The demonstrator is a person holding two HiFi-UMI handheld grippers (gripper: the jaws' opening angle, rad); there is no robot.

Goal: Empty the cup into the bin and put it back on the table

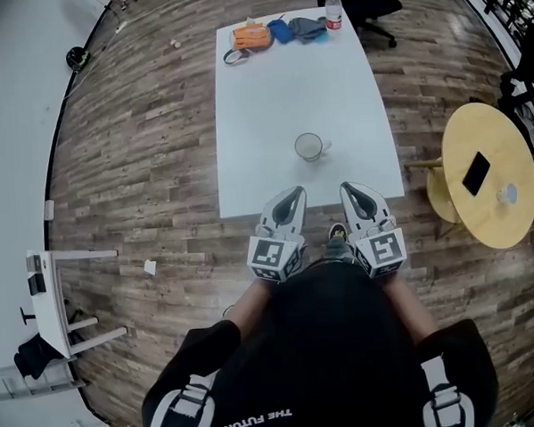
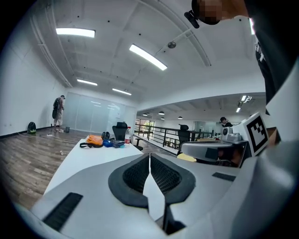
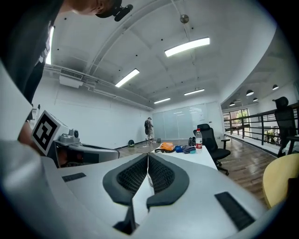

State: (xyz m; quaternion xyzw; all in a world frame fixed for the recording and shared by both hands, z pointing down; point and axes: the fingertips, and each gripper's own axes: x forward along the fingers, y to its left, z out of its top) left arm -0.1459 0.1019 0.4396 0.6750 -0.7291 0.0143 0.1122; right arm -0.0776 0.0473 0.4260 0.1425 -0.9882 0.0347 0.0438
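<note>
Left gripper (image 1: 294,194): you held it clenched, jaws pressed together on nothing, over the table's near edge.
Right gripper (image 1: 349,189): you held it equally tight and empty, just right of the left one.
Pale translucent cup with a handle (image 1: 309,147): stood upright on the white rectangular table (image 1: 270,101), near end, just beyond both jaw tips, untouched.
Far end of table: orange fabric pouch (image 1: 251,36); clear plastic bottle with a red cap (image 1: 333,8).
Far right: round yellow side table (image 1: 508,222) carried a dark flat phone (image 1: 476,173).
</note>
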